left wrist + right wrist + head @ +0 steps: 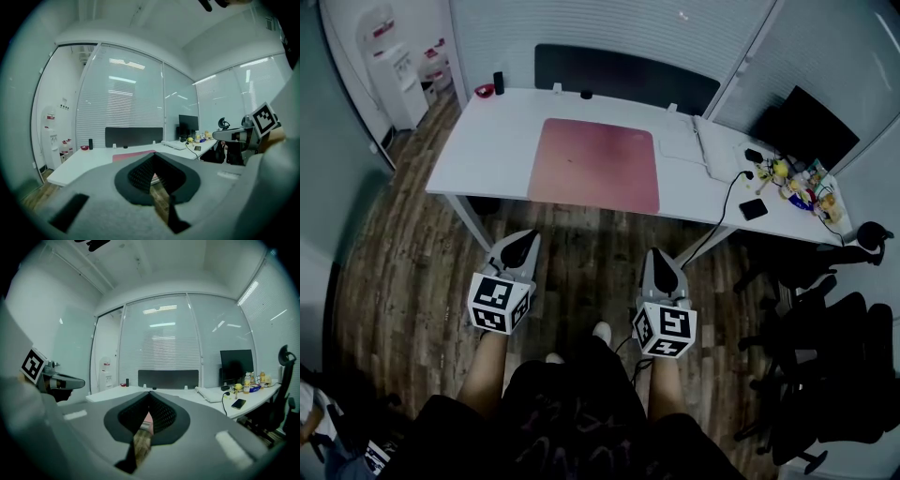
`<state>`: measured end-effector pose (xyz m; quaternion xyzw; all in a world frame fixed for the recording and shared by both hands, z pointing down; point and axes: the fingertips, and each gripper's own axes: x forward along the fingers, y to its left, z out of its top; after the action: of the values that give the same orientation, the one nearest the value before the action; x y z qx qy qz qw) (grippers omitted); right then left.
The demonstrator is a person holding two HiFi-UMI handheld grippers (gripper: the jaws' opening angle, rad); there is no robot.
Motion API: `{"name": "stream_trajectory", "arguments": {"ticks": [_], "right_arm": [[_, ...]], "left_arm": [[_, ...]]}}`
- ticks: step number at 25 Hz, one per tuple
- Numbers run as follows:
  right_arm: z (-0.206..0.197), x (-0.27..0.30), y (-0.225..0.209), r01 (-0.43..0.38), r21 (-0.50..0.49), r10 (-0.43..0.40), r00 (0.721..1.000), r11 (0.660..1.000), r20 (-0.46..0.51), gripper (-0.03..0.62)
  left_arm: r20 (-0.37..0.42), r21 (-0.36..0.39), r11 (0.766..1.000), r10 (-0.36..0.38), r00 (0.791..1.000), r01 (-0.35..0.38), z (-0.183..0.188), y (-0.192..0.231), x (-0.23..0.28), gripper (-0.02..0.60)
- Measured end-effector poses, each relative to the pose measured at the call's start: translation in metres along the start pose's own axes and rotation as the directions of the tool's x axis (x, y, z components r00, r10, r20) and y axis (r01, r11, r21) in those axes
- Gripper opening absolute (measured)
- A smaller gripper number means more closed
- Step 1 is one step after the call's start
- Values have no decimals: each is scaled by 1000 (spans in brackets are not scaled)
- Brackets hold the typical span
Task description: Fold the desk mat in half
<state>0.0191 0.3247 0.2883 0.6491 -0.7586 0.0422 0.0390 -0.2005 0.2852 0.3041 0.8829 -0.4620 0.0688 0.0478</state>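
Note:
A pink desk mat (pixel 595 165) lies flat and unfolded on the white desk (pixel 487 141); in the left gripper view only a strip of the mat (pixel 131 155) shows above the jaws. My left gripper (pixel 523 246) hangs over the wooden floor, short of the desk's front edge, jaws shut with nothing in them. To its right my right gripper (pixel 662 266) is also shut and empty, equally short of the desk. In the right gripper view a sliver of the mat (pixel 147 418) shows between the closed jaws.
A white laptop (pixel 684 145), a phone (pixel 754 208), a cable and small bottles (pixel 797 187) crowd the desk's right end. A monitor (pixel 806 127) stands behind them. Black office chairs (pixel 825 347) are at the right, a water dispenser (pixel 394 70) at the far left.

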Motion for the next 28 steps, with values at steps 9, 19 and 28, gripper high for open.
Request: {"name": "stream_trajectory", "arguments": {"ticks": [9,19,28], "right_arm": [[-1,7,-1,-11,-49,11,1000,999,-9,9],[-5,42,-8,-44,-91,42,999,995,-19,9],[-11,90,-36,-42,-61,40,999,997,-32,9]], "left_arm": [[4,3,1000,-16,1000,16,-7,5,2,2],[-12,18,1000,-11,1000,11,-10,18,32,2],[-45,11,1000,-6,999,7,-11,32,86,2]]}}
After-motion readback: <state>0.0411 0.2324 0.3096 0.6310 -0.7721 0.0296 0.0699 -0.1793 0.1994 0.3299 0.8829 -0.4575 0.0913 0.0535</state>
